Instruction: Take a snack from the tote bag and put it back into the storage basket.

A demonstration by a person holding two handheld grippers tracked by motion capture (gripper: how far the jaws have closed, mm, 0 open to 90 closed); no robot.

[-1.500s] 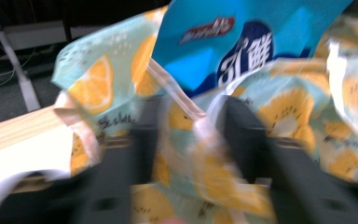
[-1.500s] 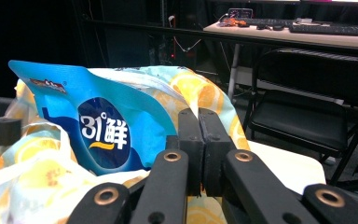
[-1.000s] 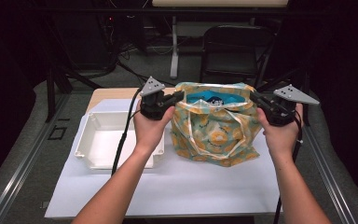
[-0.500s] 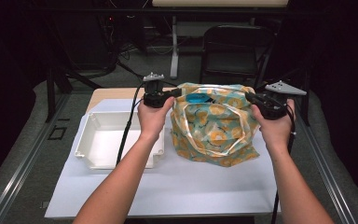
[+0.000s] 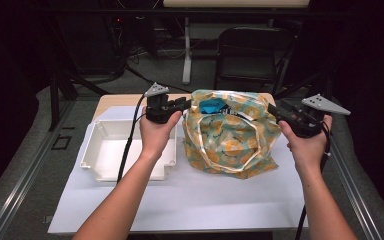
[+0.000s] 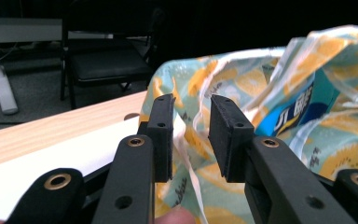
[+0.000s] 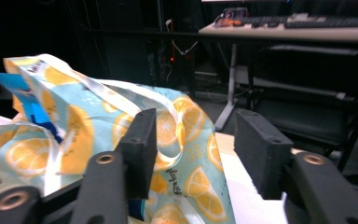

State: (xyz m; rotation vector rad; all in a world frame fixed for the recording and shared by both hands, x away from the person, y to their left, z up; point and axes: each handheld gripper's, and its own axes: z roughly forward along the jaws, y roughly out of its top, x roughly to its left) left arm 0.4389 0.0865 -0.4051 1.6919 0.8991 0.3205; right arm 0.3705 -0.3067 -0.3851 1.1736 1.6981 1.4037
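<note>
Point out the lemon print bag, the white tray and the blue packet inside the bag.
lemon print bag (image 5: pixel 230 140), high view, front panel.
white tray (image 5: pixel 92 150), high view, left wall.
blue packet (image 5: pixel 213 105), high view, exposed top.

Black hand-held gripper (image 5: pixel 186 104), grey three-cornered plate (image 5: pixel 156 90).

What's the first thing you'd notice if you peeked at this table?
The bright bag with orange slices printed on it, sitting in the middle of the white sheet, with something blue poking out of its top. A hand holds black tongs at each side of it, the left tongs and the right tongs, both just opened, with nothing pinched. To the left sits a white tray.
</note>
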